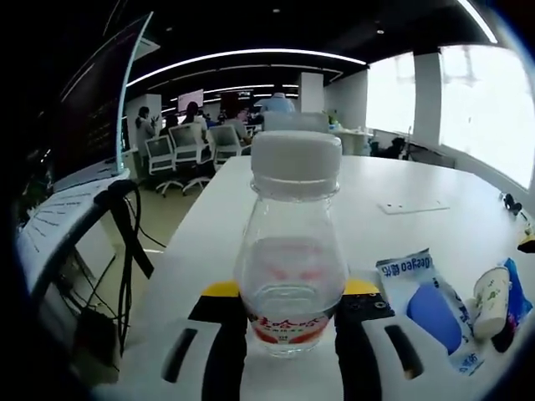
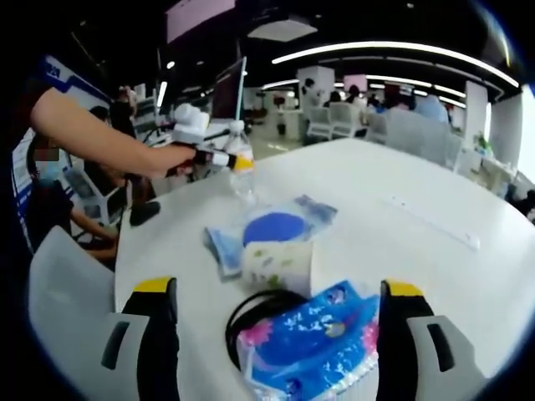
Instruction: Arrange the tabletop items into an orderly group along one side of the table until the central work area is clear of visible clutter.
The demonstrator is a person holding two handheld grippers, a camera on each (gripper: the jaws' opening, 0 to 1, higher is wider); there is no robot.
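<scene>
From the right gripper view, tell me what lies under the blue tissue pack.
A black loop, probably a cable, pokes out from under the blue tissue pack on its left side. The pack hides the rest of the loop and the white table beneath it.

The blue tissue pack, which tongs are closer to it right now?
Right. The right tongs straddle the blue tissue pack, open. The left tongs are across the table, shut on the clear bottle.

The clear bottle point(image 1: 290, 251) has a white cap and red-orange label. The table point(image 1: 418, 180) is white. The tissue pack point(image 2: 313, 344) is blue with pink flowers.
</scene>
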